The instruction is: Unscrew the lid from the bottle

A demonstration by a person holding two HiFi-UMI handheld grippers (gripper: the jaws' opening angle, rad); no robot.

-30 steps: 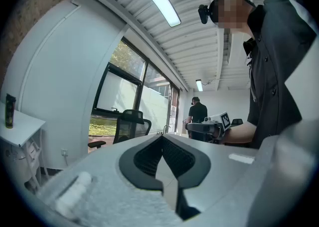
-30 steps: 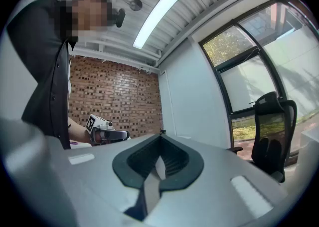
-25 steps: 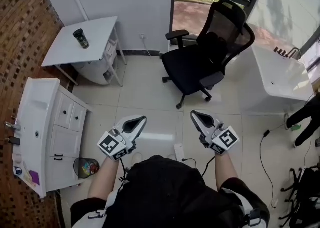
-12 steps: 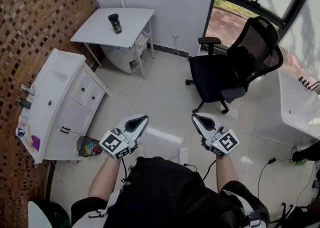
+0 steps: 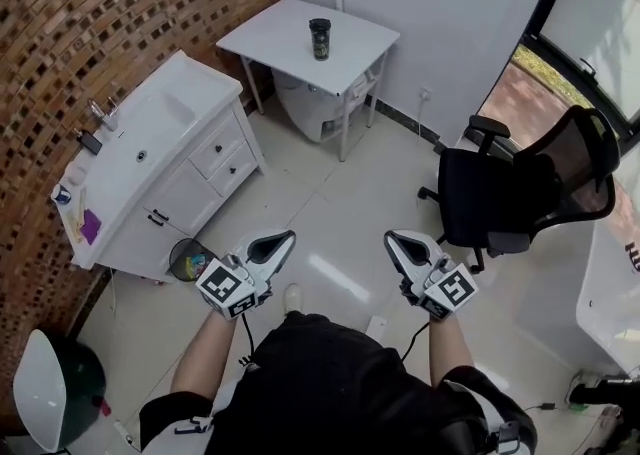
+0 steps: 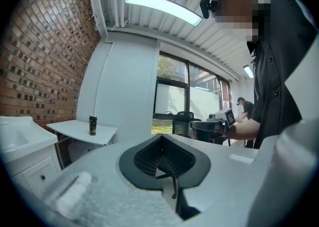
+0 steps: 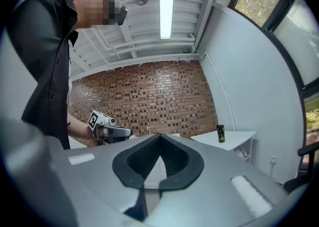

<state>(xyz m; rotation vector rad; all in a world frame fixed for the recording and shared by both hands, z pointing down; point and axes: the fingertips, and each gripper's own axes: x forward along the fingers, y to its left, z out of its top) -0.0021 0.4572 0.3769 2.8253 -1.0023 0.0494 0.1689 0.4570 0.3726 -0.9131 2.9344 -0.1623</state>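
A dark bottle (image 5: 319,39) stands upright on a small white table (image 5: 290,43) against the far wall; the bottle (image 6: 92,125) shows small at the left in the left gripper view, and the bottle (image 7: 220,133) at the right in the right gripper view. My left gripper (image 5: 285,239) and right gripper (image 5: 392,238) are held level side by side in front of me, over the floor and far from the bottle. Both are shut with nothing between their jaws. In each gripper view the other gripper (image 6: 219,123) (image 7: 107,128) shows off to the side.
A white sink cabinet (image 5: 150,158) with drawers stands along the brick wall at left, a small bin (image 5: 186,261) beside it. A black office chair (image 5: 520,188) stands at right near the window. Pale floor tiles (image 5: 330,203) lie between me and the table.
The view has swung left: the table with the bottle shifted from upper left toward the top centre, the chair slid right, and the brick wall came into sight. Both grippers stayed shut in front of me.
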